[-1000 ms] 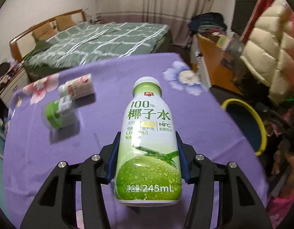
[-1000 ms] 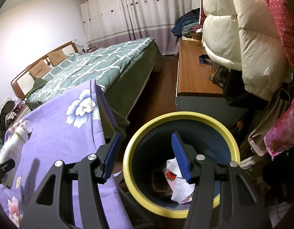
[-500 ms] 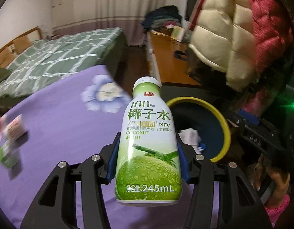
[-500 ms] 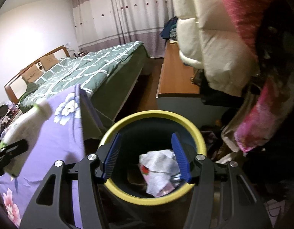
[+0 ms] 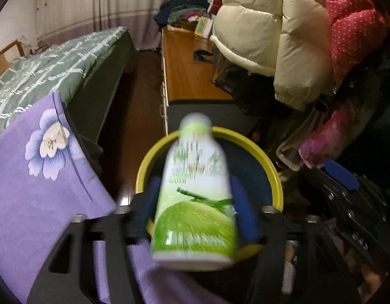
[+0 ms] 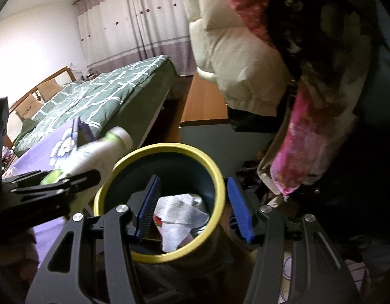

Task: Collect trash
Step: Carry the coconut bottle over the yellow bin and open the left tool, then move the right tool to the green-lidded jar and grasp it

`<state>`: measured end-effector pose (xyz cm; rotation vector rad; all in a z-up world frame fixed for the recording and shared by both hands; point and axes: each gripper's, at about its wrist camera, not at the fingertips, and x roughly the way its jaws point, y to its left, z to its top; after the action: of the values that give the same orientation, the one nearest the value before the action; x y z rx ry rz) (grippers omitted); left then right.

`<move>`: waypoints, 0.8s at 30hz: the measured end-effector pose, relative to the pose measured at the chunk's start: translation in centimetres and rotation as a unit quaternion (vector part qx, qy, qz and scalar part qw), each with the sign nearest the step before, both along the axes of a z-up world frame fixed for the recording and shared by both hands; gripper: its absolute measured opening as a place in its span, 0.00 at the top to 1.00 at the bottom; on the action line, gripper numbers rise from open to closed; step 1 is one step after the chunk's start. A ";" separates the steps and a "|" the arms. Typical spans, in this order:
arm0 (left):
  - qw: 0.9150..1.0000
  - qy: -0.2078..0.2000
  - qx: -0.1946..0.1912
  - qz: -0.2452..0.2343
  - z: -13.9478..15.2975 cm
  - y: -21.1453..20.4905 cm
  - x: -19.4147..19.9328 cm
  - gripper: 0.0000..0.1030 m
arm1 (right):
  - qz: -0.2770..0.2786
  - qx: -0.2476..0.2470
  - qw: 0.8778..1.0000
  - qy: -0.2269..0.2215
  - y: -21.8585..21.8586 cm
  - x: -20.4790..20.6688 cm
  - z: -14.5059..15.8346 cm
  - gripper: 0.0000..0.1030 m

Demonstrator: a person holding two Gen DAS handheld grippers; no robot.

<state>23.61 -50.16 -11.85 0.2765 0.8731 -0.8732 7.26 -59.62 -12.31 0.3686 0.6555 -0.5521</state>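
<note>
progress: partway by my read. Paper scraps (image 6: 177, 217) are lying in the bin (image 5: 268, 162); your bottle (image 5: 195, 202) isn't in yet.
left hand-held gripper (image 5: 195, 217): you're pinching the bottle low on its body, cap pointing away from you.
bottle position: centre of left view, blurred, hovering over the bin's near rim.
right hand-held gripper (image 6: 195, 205): jaws spread wide, carrying nothing, hanging over the bin mouth.
tabletop (image 5: 30, 190): purple cloth, lower left; anything left there is out of view.

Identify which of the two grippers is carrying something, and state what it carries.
The left gripper: a green-and-white coconut water bottle sits between its fingers, near the yellow-rimmed trash bin. The right gripper is open, holding nothing.
</note>
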 end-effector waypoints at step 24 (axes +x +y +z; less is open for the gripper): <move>0.953 -0.093 -0.060 0.284 6.2 34.2 -0.3 0.11 | 0.143 -0.004 0.990 -0.006 12.0 7.2 1.9 0.48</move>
<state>23.34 -15.93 -5.68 -0.0056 0.6681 -0.3529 14.46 -47.67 -10.37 0.2644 0.6799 -0.2779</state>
